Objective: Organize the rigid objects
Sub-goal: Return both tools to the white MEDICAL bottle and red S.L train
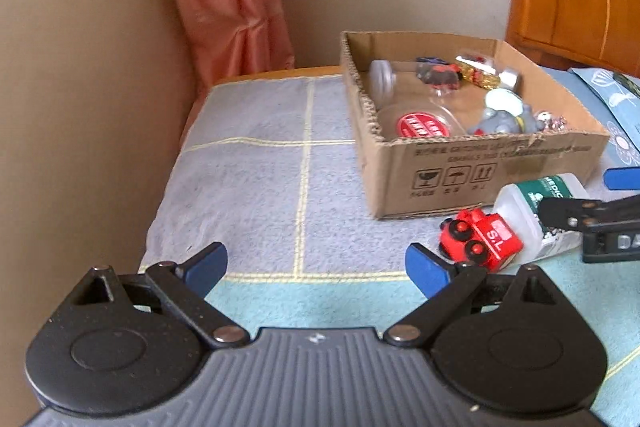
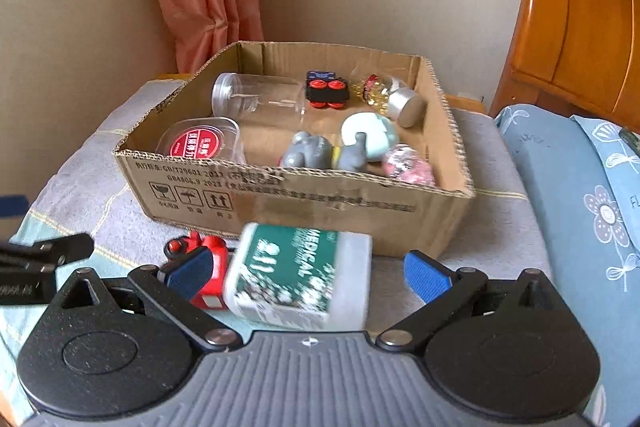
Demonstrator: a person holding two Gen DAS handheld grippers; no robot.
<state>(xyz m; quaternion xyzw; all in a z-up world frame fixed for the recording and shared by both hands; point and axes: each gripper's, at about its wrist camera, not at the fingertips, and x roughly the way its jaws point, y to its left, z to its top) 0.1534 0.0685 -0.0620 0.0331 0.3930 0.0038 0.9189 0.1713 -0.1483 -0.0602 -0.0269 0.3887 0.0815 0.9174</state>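
A cardboard box (image 2: 304, 203) stands on the bed and holds several toys, a clear jar (image 2: 260, 97) and a red-lidded tub (image 2: 200, 141). A white bottle with a green "MEDICAL" label (image 2: 296, 273) lies in front of the box, between the open jaws of my right gripper (image 2: 308, 273), which are not touching it. A red toy train (image 1: 482, 239) lies beside the bottle; it also shows in the right wrist view (image 2: 208, 267). My left gripper (image 1: 316, 267) is open and empty, left of the train. The box also shows in the left wrist view (image 1: 480, 175).
A grey and teal blanket (image 1: 260, 167) covers the bed. A beige wall and a pink curtain (image 1: 232, 7) are at the left and back. A wooden headboard (image 2: 580, 19) and blue floral pillows (image 2: 580, 207) are at the right.
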